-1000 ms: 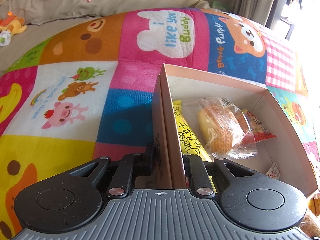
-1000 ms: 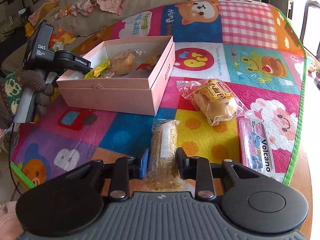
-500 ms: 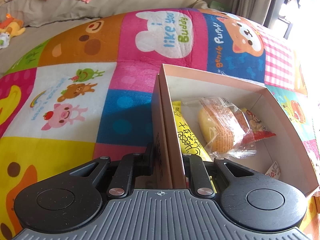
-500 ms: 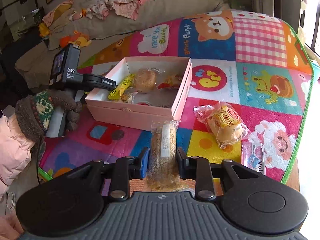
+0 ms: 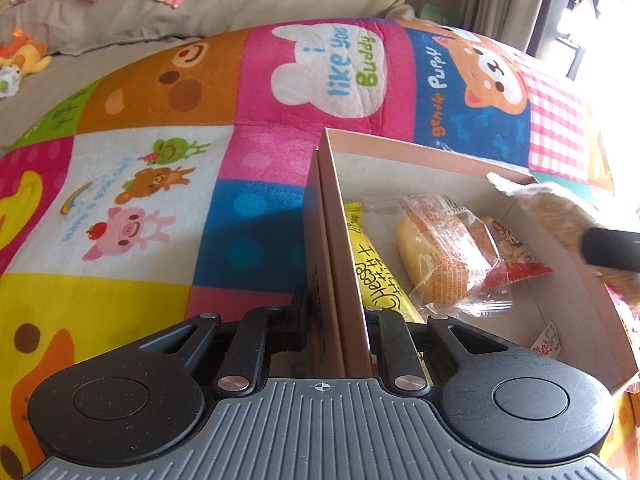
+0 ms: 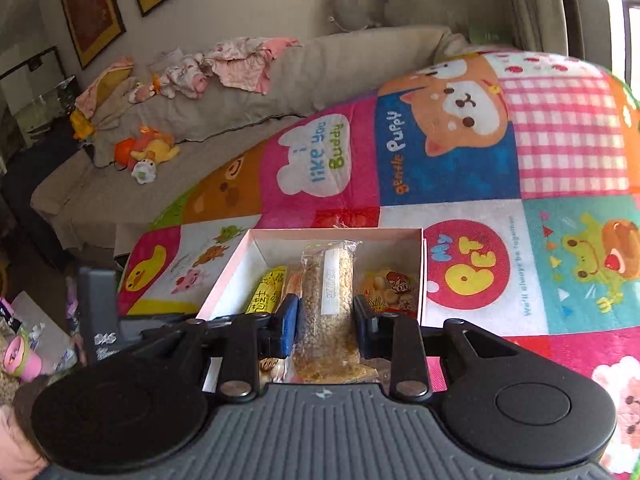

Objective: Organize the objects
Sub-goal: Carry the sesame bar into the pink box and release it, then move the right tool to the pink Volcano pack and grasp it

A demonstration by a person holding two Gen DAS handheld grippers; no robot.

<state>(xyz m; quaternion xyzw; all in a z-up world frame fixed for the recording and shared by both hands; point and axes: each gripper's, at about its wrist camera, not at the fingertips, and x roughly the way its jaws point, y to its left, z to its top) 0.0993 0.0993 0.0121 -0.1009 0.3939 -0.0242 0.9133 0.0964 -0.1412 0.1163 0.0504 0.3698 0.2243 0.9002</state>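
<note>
My left gripper [image 5: 336, 320] is shut on the left wall of an open pink box [image 5: 332, 216] that sits on a colourful patchwork mat. Inside lie a yellow cheese snack bar [image 5: 378, 280], a wrapped bun [image 5: 444, 252] and a red snack packet [image 5: 516, 256]. My right gripper [image 6: 326, 316] is shut on a clear bag of grain snack [image 6: 328, 292] and holds it over the pink box [image 6: 420, 264]. The bag [image 5: 560, 212] and a right fingertip [image 5: 612, 250] enter the left wrist view at the right, above the box.
The mat [image 6: 480, 168] covers a round table. Behind it stands a beige sofa [image 6: 200, 128] with clothes and plush toys. A pink cup [image 6: 20, 358] sits low at the left.
My right gripper has lifted the grain bag off the mat and carried it forward over the open box. My left gripper has kept its hold on the box wall.
</note>
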